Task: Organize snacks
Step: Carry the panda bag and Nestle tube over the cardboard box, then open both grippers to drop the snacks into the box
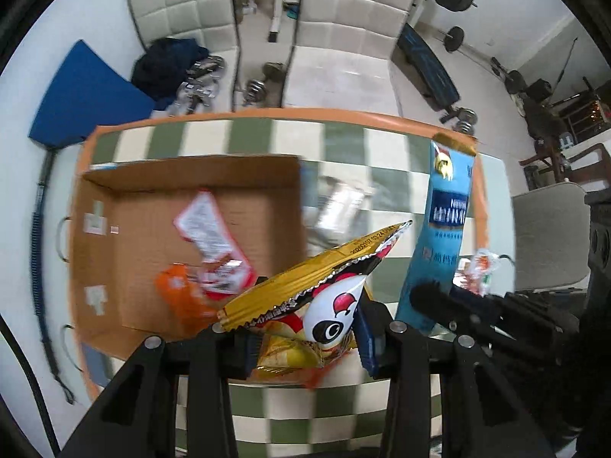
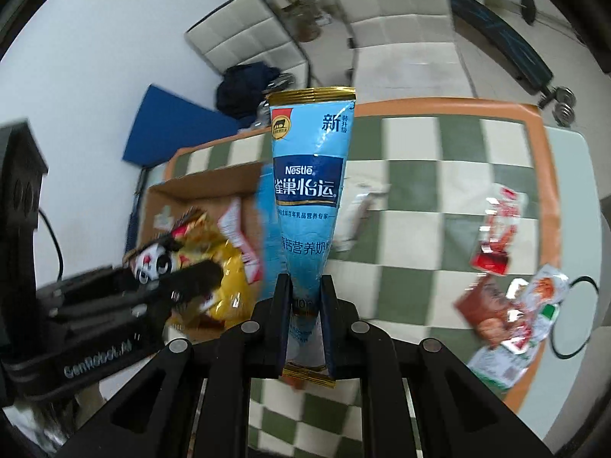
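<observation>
My left gripper (image 1: 305,339) is shut on a gold snack bag with a panda face (image 1: 324,286), held above the near right corner of an open cardboard box (image 1: 152,244). The box holds a red-and-white packet (image 1: 214,240) and an orange packet (image 1: 179,294). My right gripper (image 2: 304,305) is shut on a tall light-blue Nestle pouch (image 2: 309,175), held upright to the right of the box. The pouch also shows in the left wrist view (image 1: 443,229), and the gold bag in the right wrist view (image 2: 191,259).
The green-and-white checkered tablecloth (image 2: 439,152) has an orange border. Several red and white snack packets (image 2: 504,297) lie at the right of the table, and a silver packet (image 1: 340,206) lies right of the box. White chairs (image 1: 343,38) stand behind the table.
</observation>
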